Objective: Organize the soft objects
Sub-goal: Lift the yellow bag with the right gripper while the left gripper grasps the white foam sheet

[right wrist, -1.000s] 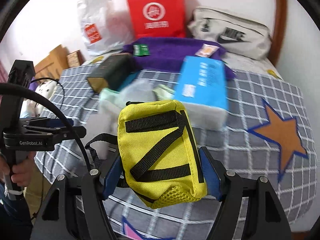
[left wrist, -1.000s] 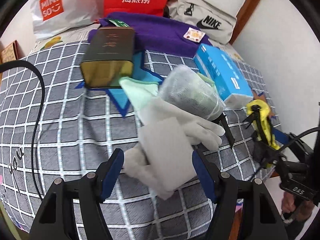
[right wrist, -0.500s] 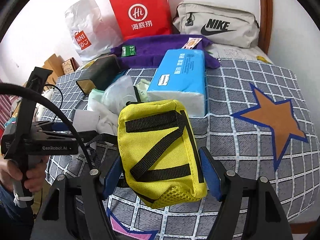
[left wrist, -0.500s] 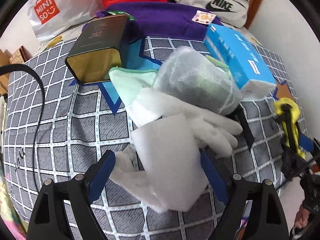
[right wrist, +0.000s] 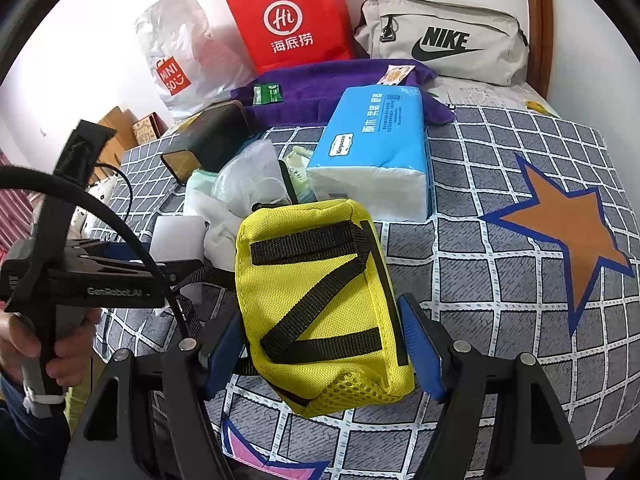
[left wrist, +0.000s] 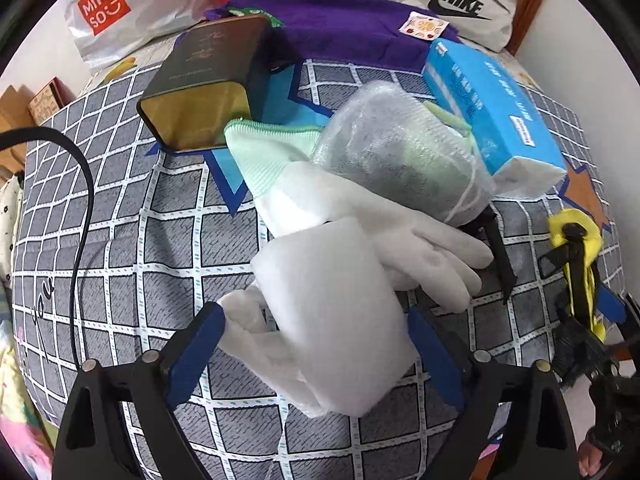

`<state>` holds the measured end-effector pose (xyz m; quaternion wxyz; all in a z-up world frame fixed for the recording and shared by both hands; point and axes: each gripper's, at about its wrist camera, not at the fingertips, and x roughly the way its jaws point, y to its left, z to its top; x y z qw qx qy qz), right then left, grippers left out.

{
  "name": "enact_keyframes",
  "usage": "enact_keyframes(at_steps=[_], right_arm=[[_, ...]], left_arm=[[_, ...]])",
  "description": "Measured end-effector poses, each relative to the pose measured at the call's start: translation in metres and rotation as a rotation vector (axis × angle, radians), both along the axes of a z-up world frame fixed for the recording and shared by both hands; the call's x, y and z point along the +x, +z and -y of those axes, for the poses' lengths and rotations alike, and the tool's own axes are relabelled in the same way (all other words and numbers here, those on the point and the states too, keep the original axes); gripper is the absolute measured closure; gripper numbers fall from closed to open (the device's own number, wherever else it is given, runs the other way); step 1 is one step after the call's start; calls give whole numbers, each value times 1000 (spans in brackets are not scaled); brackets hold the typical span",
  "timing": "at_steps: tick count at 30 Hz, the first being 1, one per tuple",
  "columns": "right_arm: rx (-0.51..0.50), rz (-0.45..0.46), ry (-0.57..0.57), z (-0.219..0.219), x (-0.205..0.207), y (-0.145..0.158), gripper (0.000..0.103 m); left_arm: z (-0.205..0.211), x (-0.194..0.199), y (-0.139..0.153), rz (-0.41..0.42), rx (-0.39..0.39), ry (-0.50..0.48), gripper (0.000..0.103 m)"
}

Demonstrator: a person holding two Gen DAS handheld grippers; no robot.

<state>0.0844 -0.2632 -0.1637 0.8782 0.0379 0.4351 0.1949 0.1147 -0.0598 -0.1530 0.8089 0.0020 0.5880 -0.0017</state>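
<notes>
Foam lies on white gloves on the checked bedspread, between the left gripper's jaws, which are opening and clear of it. Right gripper clamps a yellow pouch above the bedspread, near the tissue pack.

Two wrist fisheyes, both close over the bed

The left view looks steeply down between its tongs at the checked bed, bags at the top edge. The right view, set lower and flatter, faces the same way. Both share the blue pack, the tin and the red bag.
</notes>
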Motion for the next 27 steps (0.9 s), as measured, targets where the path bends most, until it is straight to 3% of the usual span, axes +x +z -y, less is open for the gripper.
enact_keyframes(at_steps=[6,12,16,20,24,27], right_arm=[[2,-7,11,-2,-3,-2,30],[1,-12,13,-2,-5,-4,30],[1,-21,9,-1,-5,-6,30],[-2,-16,12,-3,-5,-4,30],[-7,-8,24,-9,-5,-1,30],[-17,-6,35,-13,-5,1,30]], left_arm=[[2,-1,-4,10,26,-23,4],[-7,-7,2,28,-31,-19,6],[-18,-12,9,51,-97,-24,20],[-26,-14,16,58,-176,-43,40],[-32,-14,17,68,-195,-48,42],[-42,-15,23,79,-259,-44,42]])
